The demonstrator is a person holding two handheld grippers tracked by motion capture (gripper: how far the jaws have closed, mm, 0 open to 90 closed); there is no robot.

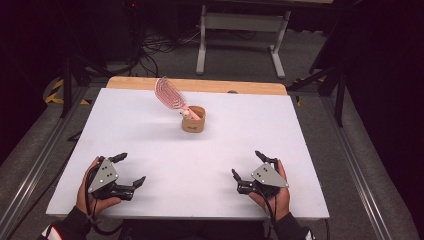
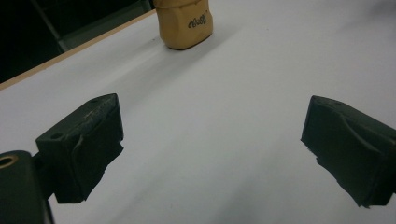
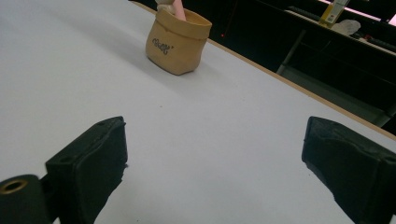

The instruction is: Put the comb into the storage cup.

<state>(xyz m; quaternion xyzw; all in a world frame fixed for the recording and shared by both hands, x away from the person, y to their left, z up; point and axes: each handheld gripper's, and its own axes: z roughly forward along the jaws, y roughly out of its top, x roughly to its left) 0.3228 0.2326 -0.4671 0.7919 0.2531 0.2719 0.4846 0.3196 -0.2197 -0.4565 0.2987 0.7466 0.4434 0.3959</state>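
A small tan pouch (image 1: 193, 119) stands upright on the white table (image 1: 150, 145) beyond its middle. A pink hairbrush (image 1: 171, 94) sticks out of the pouch and leans toward the far left. The tan pouch (image 2: 184, 23) shows at the top of the left gripper view, and the same pouch (image 3: 176, 41) with a pink handle in it shows at the upper left of the right gripper view. My left gripper (image 1: 131, 169) rests near the front left edge, open, nothing between its jaws. My right gripper (image 1: 247, 165) rests near the front right, open and empty as well.
A wooden strip (image 1: 200, 85) runs along the table's far edge. Beyond it stands a grey metal table frame (image 1: 240, 30) on the floor, with cables (image 1: 160, 47) to its left. Dark stands flank both sides of the table.
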